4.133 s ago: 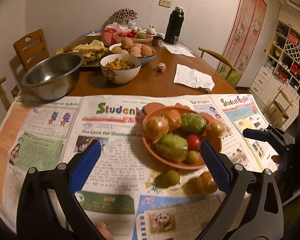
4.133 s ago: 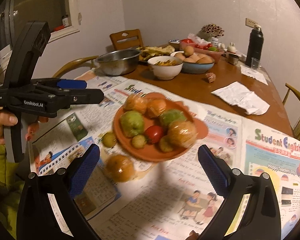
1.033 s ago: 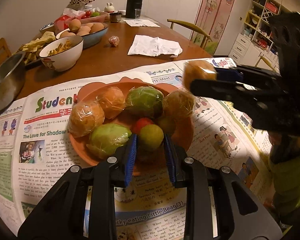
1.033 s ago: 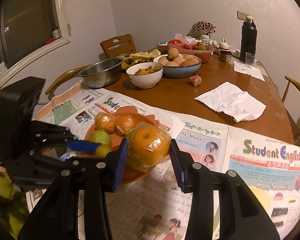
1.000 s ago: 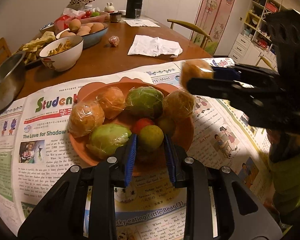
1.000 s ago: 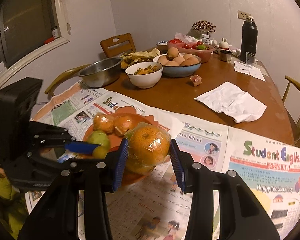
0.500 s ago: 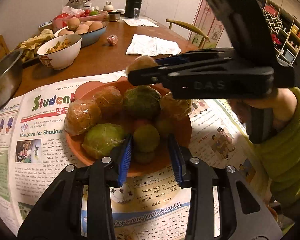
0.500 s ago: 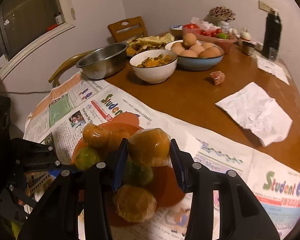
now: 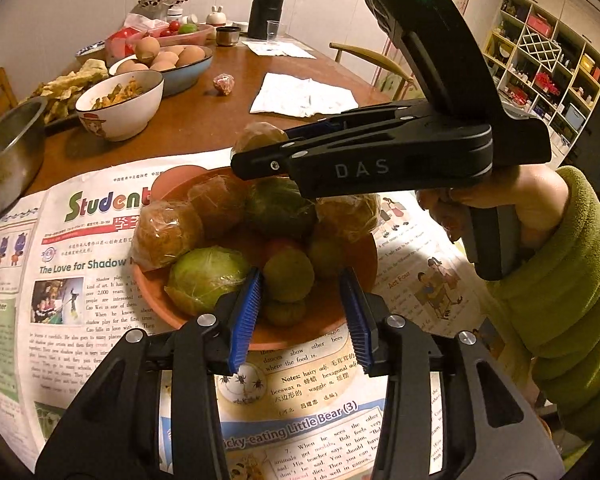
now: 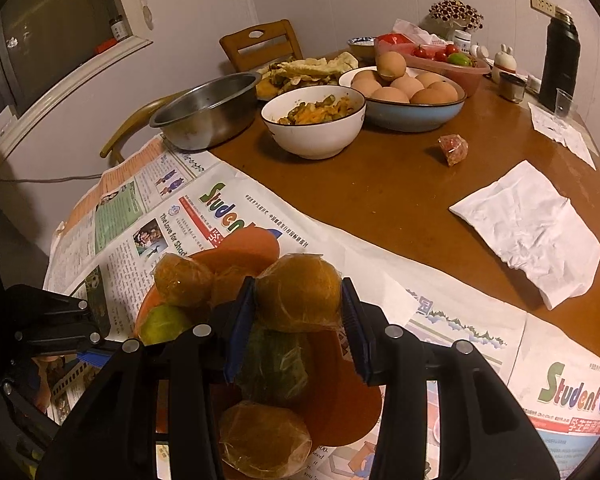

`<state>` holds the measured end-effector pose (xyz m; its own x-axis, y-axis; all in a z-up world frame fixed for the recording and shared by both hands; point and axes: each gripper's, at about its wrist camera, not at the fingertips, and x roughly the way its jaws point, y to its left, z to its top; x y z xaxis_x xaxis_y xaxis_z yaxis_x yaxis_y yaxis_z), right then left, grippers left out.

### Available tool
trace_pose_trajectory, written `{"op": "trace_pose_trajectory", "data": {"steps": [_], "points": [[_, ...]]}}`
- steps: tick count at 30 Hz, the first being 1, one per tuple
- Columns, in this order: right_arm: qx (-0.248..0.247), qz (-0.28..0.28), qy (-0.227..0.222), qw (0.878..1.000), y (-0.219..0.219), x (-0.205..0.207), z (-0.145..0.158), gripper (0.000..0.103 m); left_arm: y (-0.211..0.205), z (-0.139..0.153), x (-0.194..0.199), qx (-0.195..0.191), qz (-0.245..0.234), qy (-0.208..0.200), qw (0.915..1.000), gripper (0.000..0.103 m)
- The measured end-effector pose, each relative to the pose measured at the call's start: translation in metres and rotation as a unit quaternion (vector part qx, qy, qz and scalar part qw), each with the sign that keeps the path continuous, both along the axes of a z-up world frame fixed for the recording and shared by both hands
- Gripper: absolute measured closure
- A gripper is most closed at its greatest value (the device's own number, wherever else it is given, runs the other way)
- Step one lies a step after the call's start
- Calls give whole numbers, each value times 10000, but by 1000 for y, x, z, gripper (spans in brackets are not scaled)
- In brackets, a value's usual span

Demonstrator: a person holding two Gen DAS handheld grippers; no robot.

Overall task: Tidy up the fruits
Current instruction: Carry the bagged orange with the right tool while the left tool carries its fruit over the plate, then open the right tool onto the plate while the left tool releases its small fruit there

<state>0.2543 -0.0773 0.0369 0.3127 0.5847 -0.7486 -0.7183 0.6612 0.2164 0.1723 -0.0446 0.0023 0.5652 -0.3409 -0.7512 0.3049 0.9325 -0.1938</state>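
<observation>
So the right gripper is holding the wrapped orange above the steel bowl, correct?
Not the steel bowl. In the right wrist view, the right gripper holds the wrapped orange above the orange fruit plate; the steel bowl sits far back.

Both views are lit by warm, dim indoor light, and a yellow-orange cast is laid over everything. Strong fisheye bending is seen toward the edges, with black vignetting in the corners. A heavy shadow is thrown across the fruit plate by the right gripper above it. Glare is picked up on the wooden bench and on the plastic-wrapped orange. Focus is held reasonably sharp; little motion blur is visible.
</observation>
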Motion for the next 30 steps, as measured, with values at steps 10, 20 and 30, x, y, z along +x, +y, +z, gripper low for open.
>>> {"op": "trace_pose_trajectory", "data": {"steps": [10,20,30], "points": [[30,-51,18,10000,-1,1,-2,53,2,3,-1,-11,37,-32,10000,69],[233,-213,-59,9995,-14,-5,7,44,5,8,-6,-7,80,-109,9999,68],[462,-685,-408,9957,-58,-34,31,24,7,16,-12,17,149,-233,9996,60]]}}
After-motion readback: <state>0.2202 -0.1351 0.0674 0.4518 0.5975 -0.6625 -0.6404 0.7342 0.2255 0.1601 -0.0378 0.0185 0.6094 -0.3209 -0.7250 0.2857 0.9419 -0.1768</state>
